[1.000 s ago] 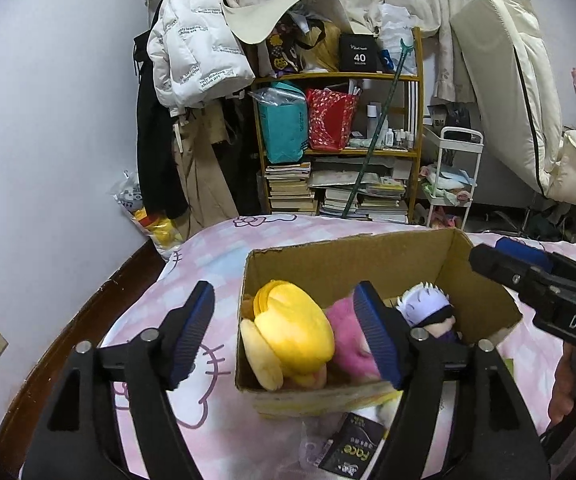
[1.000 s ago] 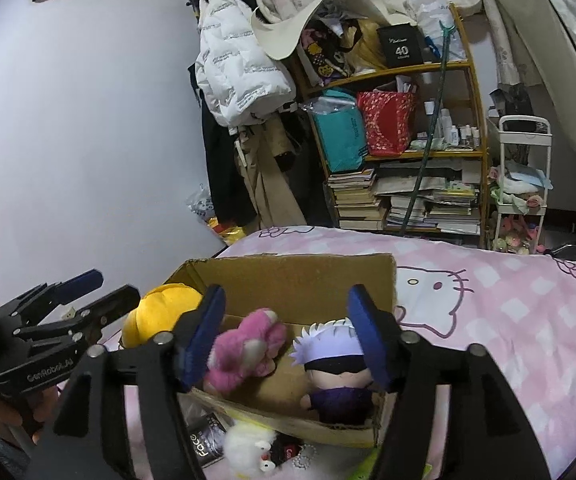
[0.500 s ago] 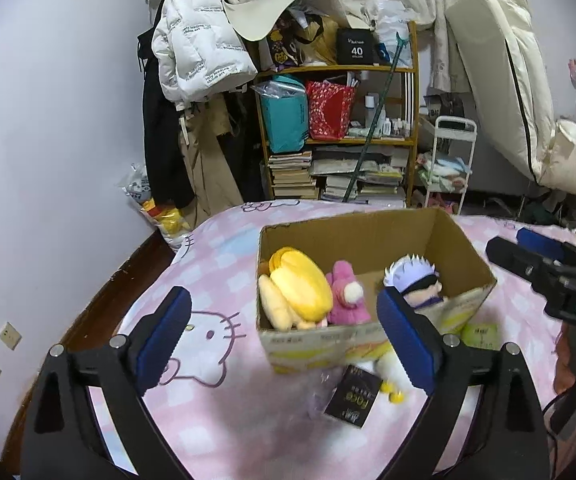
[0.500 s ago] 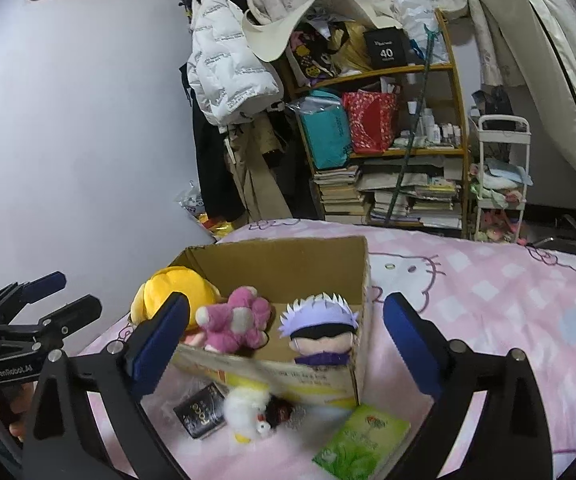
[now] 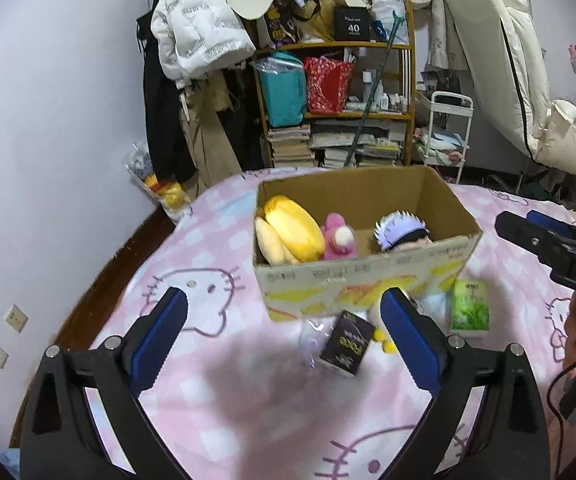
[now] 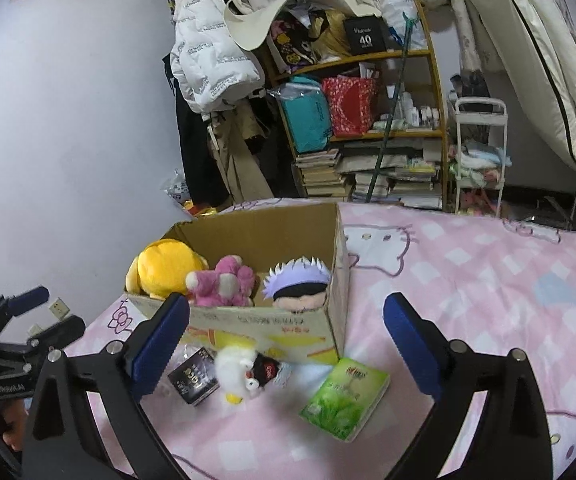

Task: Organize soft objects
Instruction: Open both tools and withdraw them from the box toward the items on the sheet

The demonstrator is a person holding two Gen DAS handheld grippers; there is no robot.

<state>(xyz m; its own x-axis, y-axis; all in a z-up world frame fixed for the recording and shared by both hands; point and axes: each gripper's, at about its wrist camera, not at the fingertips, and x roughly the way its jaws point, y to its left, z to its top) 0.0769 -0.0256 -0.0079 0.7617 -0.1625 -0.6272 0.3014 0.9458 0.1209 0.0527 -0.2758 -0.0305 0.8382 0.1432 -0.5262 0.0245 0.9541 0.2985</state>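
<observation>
An open cardboard box (image 5: 367,276) (image 6: 260,324) stands on the pink bed. Inside it lie a yellow plush (image 5: 293,232) (image 6: 162,268), a pink plush (image 5: 337,238) (image 6: 224,280) and a white-haired doll (image 5: 401,230) (image 6: 297,284). A small white plush (image 6: 238,372) lies on the bed in front of the box. My left gripper (image 5: 282,304) is open and empty, short of the box front. My right gripper (image 6: 286,306) is also open and empty, hovering above the white plush.
A black carton (image 6: 196,376) and a green tissue pack (image 6: 345,394) lie beside the white plush. The bed's edge drops toward the wall (image 5: 48,160) on the left. A cluttered shelf (image 5: 335,120) and white cart (image 5: 443,136) stand beyond the bed.
Both grippers have opened wide and drawn back from the box. The plush toys that sat between their fingers now rest in the box.
</observation>
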